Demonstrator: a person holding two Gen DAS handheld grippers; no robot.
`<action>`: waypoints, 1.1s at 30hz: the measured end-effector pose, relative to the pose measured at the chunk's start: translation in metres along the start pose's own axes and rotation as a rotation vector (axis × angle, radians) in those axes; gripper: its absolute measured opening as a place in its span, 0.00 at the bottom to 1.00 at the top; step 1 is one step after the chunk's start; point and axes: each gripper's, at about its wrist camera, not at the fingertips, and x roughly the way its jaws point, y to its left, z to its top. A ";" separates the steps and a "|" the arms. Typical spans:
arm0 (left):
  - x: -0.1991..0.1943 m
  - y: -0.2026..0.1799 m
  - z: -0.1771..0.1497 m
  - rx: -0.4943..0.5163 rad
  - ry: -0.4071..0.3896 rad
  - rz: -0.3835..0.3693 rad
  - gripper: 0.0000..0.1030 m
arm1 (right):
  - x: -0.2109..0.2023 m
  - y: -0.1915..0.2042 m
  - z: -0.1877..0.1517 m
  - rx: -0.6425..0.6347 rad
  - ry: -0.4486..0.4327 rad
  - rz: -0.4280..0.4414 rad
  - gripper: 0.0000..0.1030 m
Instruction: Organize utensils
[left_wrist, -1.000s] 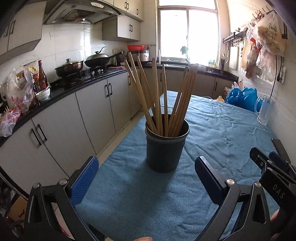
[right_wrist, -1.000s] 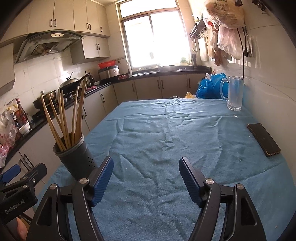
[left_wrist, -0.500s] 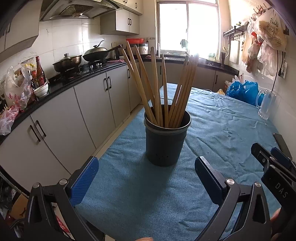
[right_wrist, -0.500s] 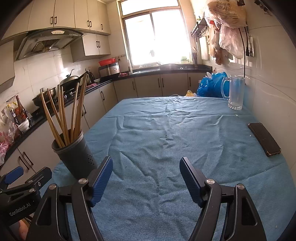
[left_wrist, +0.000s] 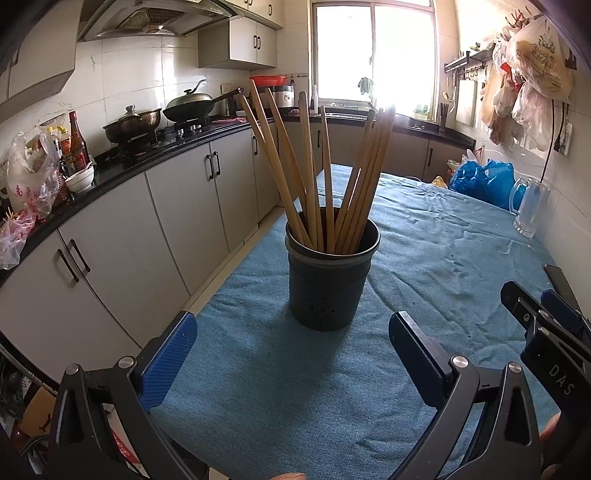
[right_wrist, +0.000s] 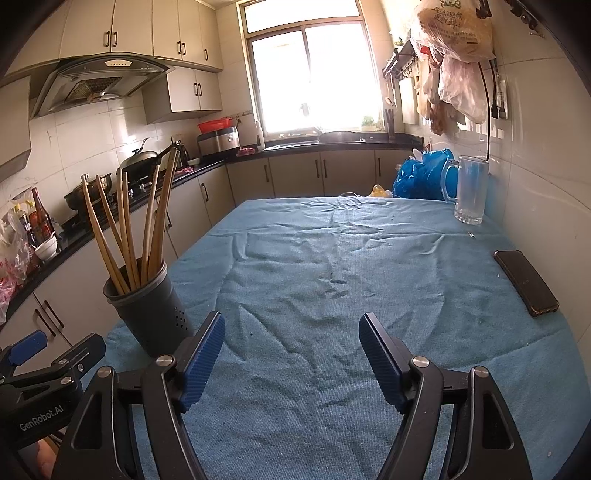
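The left gripper (left_wrist: 291, 347) hangs with jaws spread wide and empty, the dark holder (left_wrist: 331, 275) dead ahead between them, probably lined up for a grasp. The chopsticks (left_wrist: 325, 177) fan upright inside it. The right gripper (right_wrist: 291, 350) (likewise agape, empty) has the holder beyond its left jaw.

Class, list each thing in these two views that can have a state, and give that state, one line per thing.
Left gripper: jaws open, empty.
Right gripper: jaws open, empty.
Dark round plastic utensil holder: upright on the blue cloth.
Long wooden chopsticks: standing in it, fanned out.
Clear glass mug: upright.
Black phone: lying flat.
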 end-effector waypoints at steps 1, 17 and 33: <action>0.000 0.000 0.000 0.001 0.000 -0.001 1.00 | 0.000 0.000 0.000 0.000 -0.001 0.000 0.77; 0.002 0.001 0.002 0.003 0.006 -0.012 1.00 | -0.001 0.000 0.001 -0.006 -0.012 -0.004 0.78; 0.004 0.004 0.001 -0.002 0.014 -0.016 1.00 | 0.000 0.002 0.000 -0.013 -0.013 -0.004 0.79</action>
